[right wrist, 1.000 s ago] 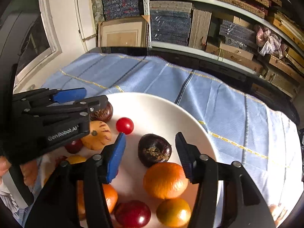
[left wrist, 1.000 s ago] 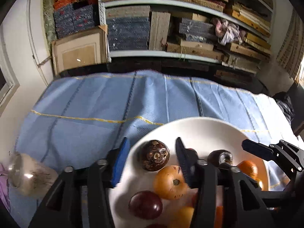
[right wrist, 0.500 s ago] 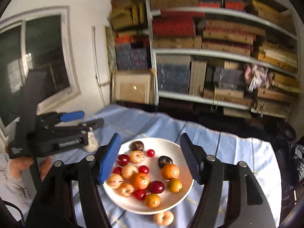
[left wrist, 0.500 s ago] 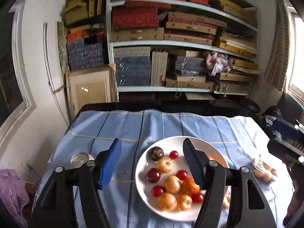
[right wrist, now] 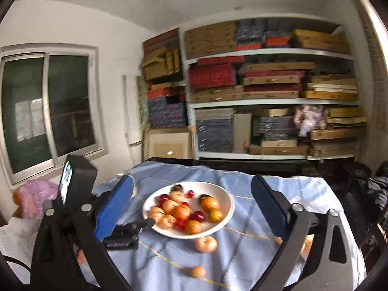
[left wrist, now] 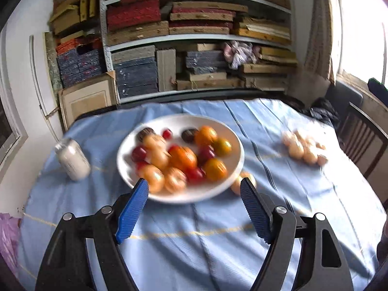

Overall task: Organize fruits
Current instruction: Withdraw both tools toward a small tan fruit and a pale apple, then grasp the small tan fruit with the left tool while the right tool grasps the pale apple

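Observation:
A white plate (left wrist: pixel 184 197) heaped with several orange, red and dark fruits (left wrist: pixel 181 157) stands mid-table on a blue cloth. My left gripper (left wrist: pixel 194 184) hovers before the plate's near rim, jaws opening, with nothing between its blue pads (left wrist: pixel 131 208). One pale loose fruit (left wrist: pixel 236 184) lies against the plate's right edge, and a cluster of pale fruits (left wrist: pixel 303 149) sits further right. My right gripper (right wrist: pixel 192 181) is held back and higher, jaws opening wide and empty, framing the plate (right wrist: pixel 226 214). Two loose fruits (right wrist: pixel 206 243) (right wrist: pixel 197 271) lie on the cloth nearer me. The left gripper's black body (right wrist: pixel 118 240) shows at lower left.
A pale glass jar (left wrist: pixel 72 160) stands left of the plate. Shelves packed with boxes (right wrist: pixel 266 92) fill the wall behind the table. A dark wooden chair (left wrist: pixel 363 140) is at the right edge, and a pink bag (right wrist: pixel 36 196) lies under the window on the left.
Both grippers have drawn back from right over the plate to well in front of it, and their jaws stand wider. The right view has tilted up.

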Motion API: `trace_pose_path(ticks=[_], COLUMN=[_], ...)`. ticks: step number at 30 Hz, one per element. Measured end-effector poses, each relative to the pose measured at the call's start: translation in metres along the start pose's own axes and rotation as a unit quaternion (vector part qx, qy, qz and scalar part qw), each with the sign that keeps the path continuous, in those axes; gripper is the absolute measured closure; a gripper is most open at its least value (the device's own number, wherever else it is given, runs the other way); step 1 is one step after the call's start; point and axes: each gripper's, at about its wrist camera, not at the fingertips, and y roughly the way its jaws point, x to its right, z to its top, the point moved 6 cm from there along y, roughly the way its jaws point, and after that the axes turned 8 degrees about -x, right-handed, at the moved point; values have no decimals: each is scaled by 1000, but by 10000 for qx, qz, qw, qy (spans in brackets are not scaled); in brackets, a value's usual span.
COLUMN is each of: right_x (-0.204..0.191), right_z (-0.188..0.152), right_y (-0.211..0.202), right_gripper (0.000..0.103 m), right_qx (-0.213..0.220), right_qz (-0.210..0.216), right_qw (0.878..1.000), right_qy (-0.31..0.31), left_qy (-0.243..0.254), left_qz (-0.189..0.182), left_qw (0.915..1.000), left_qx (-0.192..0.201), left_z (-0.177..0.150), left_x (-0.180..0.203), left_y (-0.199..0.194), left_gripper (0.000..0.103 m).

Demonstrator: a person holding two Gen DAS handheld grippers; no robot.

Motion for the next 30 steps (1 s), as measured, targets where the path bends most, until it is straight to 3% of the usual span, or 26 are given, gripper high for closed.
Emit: trace_pose_path(ticks=[5,7,14,21,26,30], right_x=[51,63,77,82,86,86], right_z=[-60,-71,-72,-78,-76,-76], right_y=[4,12,11,28,29,31], right_gripper=[5,5,5,5,5,5], right_qx=[119,-47,-36,-440,-441,-511], right_qz=[-404,-586,-697,-705,-696,-661], right_qw=[9966,9951,9923,9893,9877,9872], right_qy=[712,800,1021,1203,1326,1355], left_qy=[159,188,445,438,481,536], left_qz=[-170,-203,-227,-562,-684,-692], left_qw=[9996,9993,9981,9958,9944,9939], left_qx=[-173,-242,-358,-580,-644,-675], left_z=[-28,-32,-38,-39,-39,-40], left_x=[36,43,65,75,81,84], left_y=[25,37,59,74,81,85], left_gripper=[24,24,24,25,41,46])
